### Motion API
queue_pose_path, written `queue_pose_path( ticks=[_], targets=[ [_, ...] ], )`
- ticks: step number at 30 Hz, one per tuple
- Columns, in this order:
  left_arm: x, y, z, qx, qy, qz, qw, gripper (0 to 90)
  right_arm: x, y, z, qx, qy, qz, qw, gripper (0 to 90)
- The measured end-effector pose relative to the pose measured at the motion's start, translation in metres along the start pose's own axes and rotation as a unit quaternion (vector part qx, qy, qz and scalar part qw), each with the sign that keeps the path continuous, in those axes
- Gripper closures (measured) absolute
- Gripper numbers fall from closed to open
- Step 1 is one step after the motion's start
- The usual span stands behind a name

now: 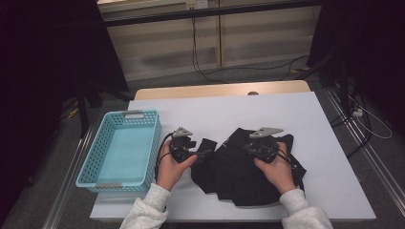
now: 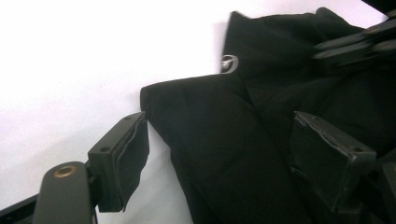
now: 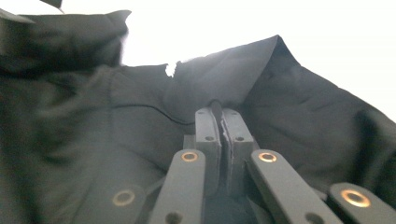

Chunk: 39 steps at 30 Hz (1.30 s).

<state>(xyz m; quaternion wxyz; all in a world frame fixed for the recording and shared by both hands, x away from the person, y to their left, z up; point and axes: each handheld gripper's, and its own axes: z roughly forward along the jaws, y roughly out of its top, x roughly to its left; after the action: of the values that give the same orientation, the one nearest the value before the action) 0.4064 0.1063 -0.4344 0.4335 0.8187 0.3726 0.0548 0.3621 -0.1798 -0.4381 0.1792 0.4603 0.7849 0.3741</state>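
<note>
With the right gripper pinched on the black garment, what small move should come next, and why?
Probably close the left gripper: its jaws stand open around a fold of the black garment, while the right gripper already pinches the cloth, so both sides would be held for lifting.

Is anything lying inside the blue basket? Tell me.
No, the blue basket shows a bare floor in the high view; the black garment lies beside it.
</note>
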Motion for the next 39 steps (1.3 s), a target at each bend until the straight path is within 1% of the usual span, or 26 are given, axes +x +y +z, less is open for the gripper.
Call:
queue_pose_path(
  ticks=[2,5,6,9,11,12,14,17,18,20,22,23,25,27,29,30,31,32,33,34,35,36,37,38,39],
  targets=[
    [-0.001,0.000,0.000,0.000,0.000,0.000,1.0000,21.1,-0.003,-0.001,-0.014,-0.012,0.001,0.001,0.9999,87.3],
    [-0.002,0.000,0.002,0.000,-0.001,0.002,1.0000,21.1,-0.008,-0.007,-0.038,-0.029,-0.011,-0.006,0.9995,87.4],
    [-0.003,0.000,0.002,-0.001,-0.003,0.004,1.0000,21.1,-0.010,-0.010,-0.046,-0.032,-0.019,-0.006,0.9993,87.5],
    [-0.005,0.000,0.004,0.001,-0.007,0.008,0.9999,21.1,-0.017,-0.022,-0.065,-0.022,-0.041,-0.014,0.9988,87.6],
    [-0.006,0.000,0.005,0.001,-0.006,0.008,0.9999,21.1,-0.021,-0.033,-0.075,-0.017,-0.053,-0.020,0.9983,87.6],
    [-0.006,0.000,0.005,0.002,-0.007,0.007,0.9999,21.1,-0.024,-0.039,-0.078,-0.016,-0.057,-0.017,0.9981,87.6],
    [-0.006,0.000,0.006,0.003,-0.006,0.008,0.9999,21.1,-0.030,-0.053,-0.084,-0.010,-0.065,-0.008,0.9978,87.7],
    [-0.006,-0.001,0.007,0.006,-0.007,0.008,0.9999,21.1,-0.040,-0.071,-0.086,0.000,-0.085,0.007,0.9963,87.6],
    [-0.006,-0.001,0.008,0.007,-0.007,0.007,0.9999,21.1,-0.042,-0.075,-0.086,0.007,-0.094,0.005,0.9956,87.5],
    [-0.005,-0.002,0.009,0.010,-0.007,0.007,0.9999,21.1,-0.045,-0.081,-0.084,0.012,-0.101,0.008,0.9948,87.4],
    [-0.006,-0.002,0.010,0.011,-0.006,0.007,0.9999,21.1,-0.046,-0.082,-0.081,0.015,-0.109,0.012,0.9939,85.6],
    [-0.006,-0.002,0.011,0.010,-0.007,0.006,0.9999,21.1,-0.046,-0.081,-0.079,0.013,-0.112,0.015,0.9935,79.7],
    [-0.006,-0.002,0.010,0.012,-0.009,0.007,0.9999,21.1,-0.047,-0.078,-0.075,0.007,-0.124,0.020,0.9921,60.6],
    [-0.005,-0.002,0.010,0.011,-0.006,0.006,0.9999,21.1,-0.047,-0.075,-0.069,0.002,-0.138,0.034,0.9898,43.8],
    [-0.003,-0.003,0.008,0.008,-0.007,0.002,0.9999,21.1,-0.049,-0.074,-0.063,0.001,-0.141,0.051,0.9887,33.2],
    [-0.003,-0.003,0.008,0.009,-0.006,0.001,0.9999,21.1,-0.050,-0.074,-0.059,0.002,-0.135,0.066,0.9887,29.4],
    [-0.003,-0.003,0.008,0.010,-0.007,0.000,0.9999,21.1,-0.051,-0.075,-0.057,-0.003,-0.132,0.076,0.9883,26.3],
    [-0.002,-0.003,0.008,0.009,-0.006,0.000,0.9999,21.1,-0.051,-0.075,-0.054,-0.006,-0.132,0.079,0.9882,24.1],
    [-0.002,-0.003,0.008,0.007,-0.005,0.000,1.0000,21.1,-0.050,-0.075,-0.052,-0.007,-0.127,0.078,0.9888,25.4],
    [-0.002,-0.004,0.008,0.009,-0.005,-0.001,0.9999,21.1,-0.050,-0.075,-0.049,-0.013,-0.113,0.081,0.9902,28.2],
    [-0.002,-0.004,0.009,0.010,-0.005,-0.001,0.9999,21.1,-0.050,-0.076,-0.047,-0.020,-0.096,0.092,0.9909,30.7],
    [-0.002,-0.004,0.009,0.011,-0.006,0.000,0.9999,21.1,-0.050,-0.075,-0.045,-0.020,-0.088,0.100,0.9909,34.3],
    [-0.002,-0.004,0.009,0.012,-0.006,0.000,0.9999,21.1,-0.049,-0.074,-0.044,-0.022,-0.076,0.096,0.9922,45.6],
    [-0.003,-0.004,0.009,0.009,-0.004,0.001,0.9999,21.1,-0.047,-0.073,-0.043,-0.026,-0.059,0.095,0.9934,54.6],
    [-0.004,-0.003,0.009,0.010,-0.005,0.002,0.9999,21.1,-0.046,-0.072,-0.041,-0.028,-0.052,0.091,0.9941,62.3]
  ],
)
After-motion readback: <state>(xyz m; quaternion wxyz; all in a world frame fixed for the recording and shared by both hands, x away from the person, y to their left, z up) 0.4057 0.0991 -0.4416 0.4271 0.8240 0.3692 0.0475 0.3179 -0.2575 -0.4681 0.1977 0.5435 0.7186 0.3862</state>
